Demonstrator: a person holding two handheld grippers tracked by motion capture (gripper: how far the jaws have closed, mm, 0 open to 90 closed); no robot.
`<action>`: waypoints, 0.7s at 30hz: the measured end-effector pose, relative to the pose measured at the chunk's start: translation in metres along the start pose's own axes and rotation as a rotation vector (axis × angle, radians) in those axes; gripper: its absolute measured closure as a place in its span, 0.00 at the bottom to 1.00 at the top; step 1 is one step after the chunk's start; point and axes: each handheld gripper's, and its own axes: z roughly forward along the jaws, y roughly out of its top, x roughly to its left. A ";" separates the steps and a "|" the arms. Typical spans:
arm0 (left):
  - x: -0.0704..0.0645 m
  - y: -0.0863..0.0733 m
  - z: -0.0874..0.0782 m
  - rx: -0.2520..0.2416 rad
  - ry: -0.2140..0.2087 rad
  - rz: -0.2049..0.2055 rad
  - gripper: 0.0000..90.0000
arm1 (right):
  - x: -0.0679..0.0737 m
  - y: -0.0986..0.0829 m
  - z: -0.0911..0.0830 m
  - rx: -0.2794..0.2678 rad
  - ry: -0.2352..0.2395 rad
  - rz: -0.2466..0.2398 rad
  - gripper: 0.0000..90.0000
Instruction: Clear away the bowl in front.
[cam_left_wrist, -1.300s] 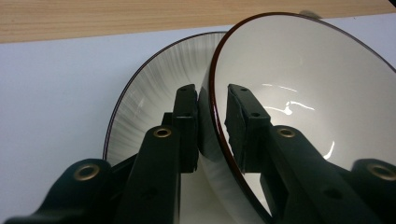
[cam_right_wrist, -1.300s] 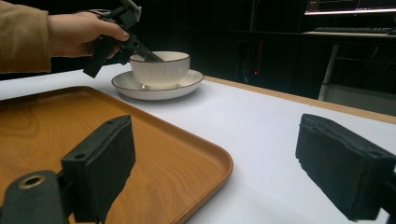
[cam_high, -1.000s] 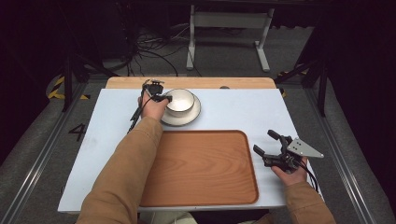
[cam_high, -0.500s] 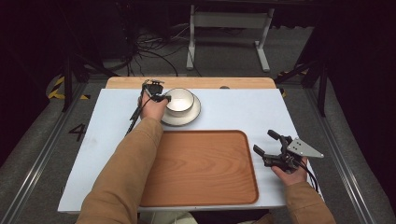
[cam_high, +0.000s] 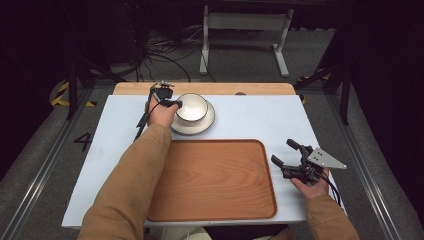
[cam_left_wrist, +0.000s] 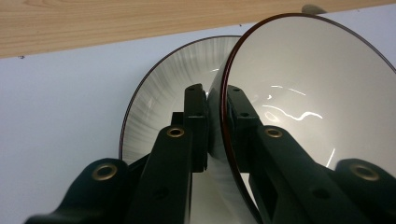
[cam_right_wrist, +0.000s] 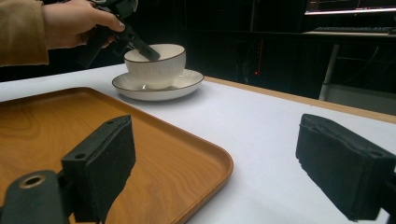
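Very little differs from the pictures of a second and half a second ago: the left gripper (cam_high: 172, 103) sits a touch closer over the near-left rim of the bowl (cam_high: 192, 107), its jaws now pinched on that rim with one inside and one outside. The shift is too small to say whether the bowl itself has tipped or slid on the saucer (cam_high: 204, 126)

White dark-rimmed bowl (cam_high: 192, 106) sits upright on a matching saucer (cam_high: 206, 123) at the table's far side.
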 end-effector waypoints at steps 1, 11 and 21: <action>0.000 0.000 -0.001 0.000 -0.002 0.001 0.91 | 0.000 0.000 0.000 0.000 0.000 0.000 0.14; -0.005 0.007 -0.022 -0.020 -0.009 0.024 0.91 | 0.000 0.000 0.000 0.001 0.001 -0.001 0.14; -0.009 0.009 -0.044 -0.023 -0.025 0.057 0.91 | 0.000 0.000 0.000 0.003 0.001 -0.003 0.14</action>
